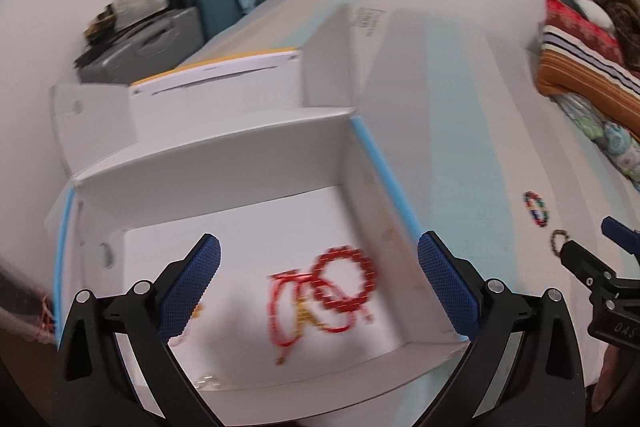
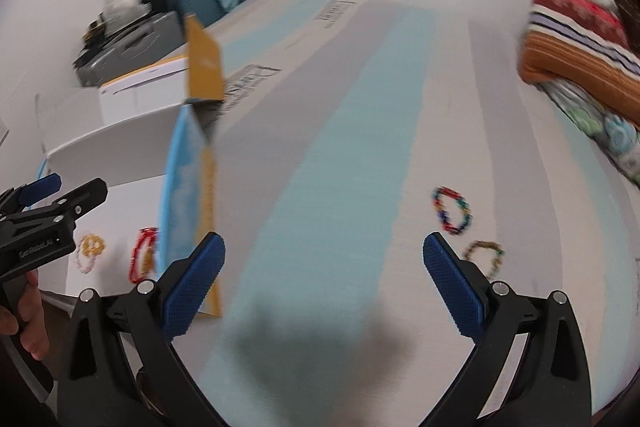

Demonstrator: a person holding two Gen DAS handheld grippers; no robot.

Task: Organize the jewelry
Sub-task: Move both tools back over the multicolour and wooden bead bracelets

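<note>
My left gripper (image 1: 320, 275) is open and empty, held above an open white box (image 1: 224, 167). Red bead bracelets (image 1: 344, 283) and a yellow one (image 1: 308, 315) lie on the box floor between my fingers. My right gripper (image 2: 324, 275) is open and empty over the striped surface. A multicoloured bead bracelet (image 2: 452, 209) and a brownish bead bracelet (image 2: 486, 255) lie just right of its right finger; both also show in the left wrist view, multicoloured bracelet (image 1: 536, 207) and brownish bracelet (image 1: 558, 241). The right view shows a yellow-and-pink bracelet (image 2: 90, 251) in the box.
The box's blue-and-orange lid flap (image 2: 200, 163) stands upright between the grippers. A larger white carton (image 1: 216, 87) sits behind the box. Folded striped blankets (image 2: 580, 63) lie at the right edge. Suitcases and clutter (image 1: 160, 27) stand by the far wall.
</note>
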